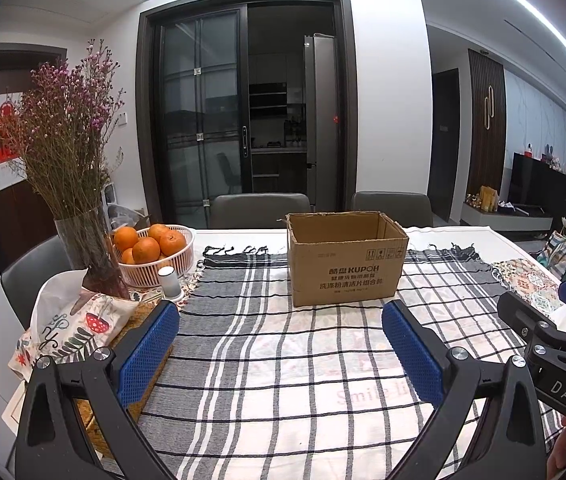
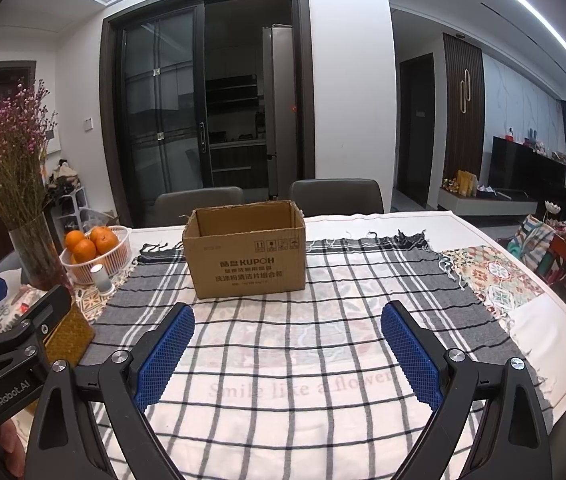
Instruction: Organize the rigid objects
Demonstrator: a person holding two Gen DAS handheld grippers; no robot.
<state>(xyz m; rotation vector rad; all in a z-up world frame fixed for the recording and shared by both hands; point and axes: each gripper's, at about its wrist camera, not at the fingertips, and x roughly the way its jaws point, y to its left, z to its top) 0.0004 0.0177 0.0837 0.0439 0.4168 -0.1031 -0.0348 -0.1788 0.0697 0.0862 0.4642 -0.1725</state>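
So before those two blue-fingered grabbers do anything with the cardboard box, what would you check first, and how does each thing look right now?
1. Left gripper open, nothing between its fingers: ok.
2. Right gripper open, nothing held: ok.
3. Cardboard box upright with its top open: ok.
4. Box interior free for items: cannot tell, only the upper inner walls show.
5. Checked cloth between grippers and box free of obstacles: ok.
6. Rigid things to sort are within view: cannot tell; only a small white cylinder and the basket of oranges stand near the vase, off to the left.
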